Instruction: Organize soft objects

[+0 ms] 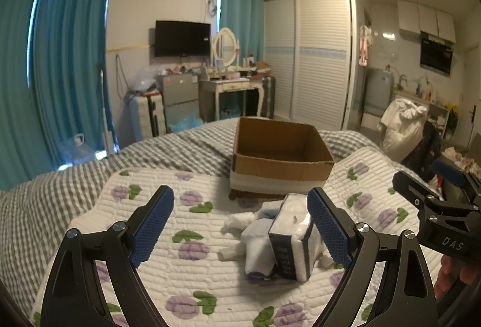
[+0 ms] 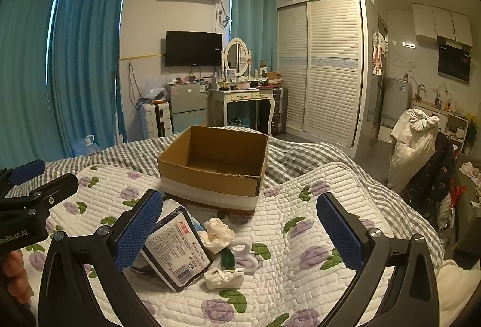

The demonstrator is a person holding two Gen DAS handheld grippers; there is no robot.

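An open cardboard box (image 1: 282,146) (image 2: 215,164) stands on the bed, its inside bare. In front of it a soft tissue pack (image 1: 293,239) (image 2: 177,248) lies tilted on a pile of white cloths (image 1: 255,248) and small rolled white pieces (image 2: 219,232) (image 2: 224,277). My left gripper (image 1: 240,230) is open; its right finger is beside the tissue pack. My right gripper (image 2: 237,232) is open over the pile, its left finger next to the pack. Neither holds anything.
A white quilt with purple flowers (image 1: 186,251) (image 2: 300,236) covers a grey checked bedspread (image 1: 180,149). Beyond the bed are a dressing table (image 2: 243,98), wardrobe (image 2: 324,65) and a chair with clothes (image 2: 418,152).
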